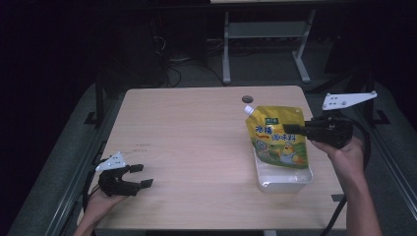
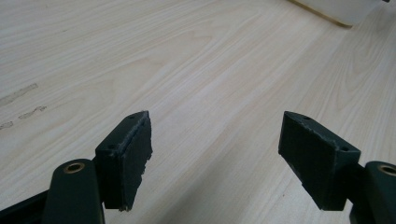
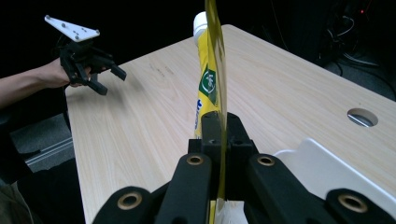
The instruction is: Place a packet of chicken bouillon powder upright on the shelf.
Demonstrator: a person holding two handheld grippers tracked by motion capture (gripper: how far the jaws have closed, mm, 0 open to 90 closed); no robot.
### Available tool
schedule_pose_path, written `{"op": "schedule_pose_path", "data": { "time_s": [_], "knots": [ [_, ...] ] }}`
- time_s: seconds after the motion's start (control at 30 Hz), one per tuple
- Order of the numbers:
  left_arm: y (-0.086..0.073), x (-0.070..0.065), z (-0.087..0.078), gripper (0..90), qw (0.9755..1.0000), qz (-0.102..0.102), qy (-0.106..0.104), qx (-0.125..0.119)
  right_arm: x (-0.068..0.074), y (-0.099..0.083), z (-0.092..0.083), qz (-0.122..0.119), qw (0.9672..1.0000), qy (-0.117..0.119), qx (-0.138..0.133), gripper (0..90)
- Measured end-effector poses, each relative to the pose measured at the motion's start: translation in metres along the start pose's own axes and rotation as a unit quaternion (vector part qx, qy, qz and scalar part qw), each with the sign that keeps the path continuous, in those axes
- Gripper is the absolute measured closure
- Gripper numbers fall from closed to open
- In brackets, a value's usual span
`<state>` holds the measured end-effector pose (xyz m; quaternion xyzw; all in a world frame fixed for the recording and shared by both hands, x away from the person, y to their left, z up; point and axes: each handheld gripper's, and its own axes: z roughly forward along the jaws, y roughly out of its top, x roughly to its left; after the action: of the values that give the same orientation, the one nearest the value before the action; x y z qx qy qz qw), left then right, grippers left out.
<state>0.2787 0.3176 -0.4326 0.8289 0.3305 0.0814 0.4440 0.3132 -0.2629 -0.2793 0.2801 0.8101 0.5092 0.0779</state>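
A yellow spouted pouch with a white cap stands upright with its bottom inside a white tray at the right of the table. My right gripper is shut on the pouch's right edge; in the right gripper view its jaws pinch the thin yellow pouch edge-on at my right gripper. My left gripper rests low at the table's front left, open, with nothing between its fingers. The left gripper view shows my left gripper over bare wood, jaws wide apart.
The light wood table has a round cable hole near its far edge. A metal frame leg stands behind the table in the dark. The white tray's corner lies right under my right gripper.
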Motion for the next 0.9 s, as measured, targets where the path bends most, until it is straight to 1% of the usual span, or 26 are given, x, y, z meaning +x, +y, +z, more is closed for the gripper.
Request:
{"op": "schedule_pose_path", "data": {
  "time_s": [0.23, 0.63, 0.7, 0.9],
  "knots": [
    [0.0, 0.0, 0.001, 25.0, 1.0, -0.001, 0.0, 0.001, 0.0, -0.011, 0.001, -0.001, 1.0, 0.002, 0.001, 89.4],
    [-0.001, 0.002, 0.001, 25.0, 1.0, -0.005, 0.002, 0.0, -0.005, -0.027, 0.0, 0.012, 0.9999, 0.002, -0.005, 89.4],
    [-0.001, 0.002, 0.001, 25.0, 1.0, -0.006, 0.002, -0.001, -0.007, -0.032, 0.001, 0.016, 0.9998, 0.001, -0.006, 89.4],
    [-0.001, 0.002, 0.002, 25.0, 1.0, -0.006, 0.002, 0.0, -0.009, -0.039, 0.005, 0.021, 0.9997, 0.003, -0.006, 89.4]
  ]
}}
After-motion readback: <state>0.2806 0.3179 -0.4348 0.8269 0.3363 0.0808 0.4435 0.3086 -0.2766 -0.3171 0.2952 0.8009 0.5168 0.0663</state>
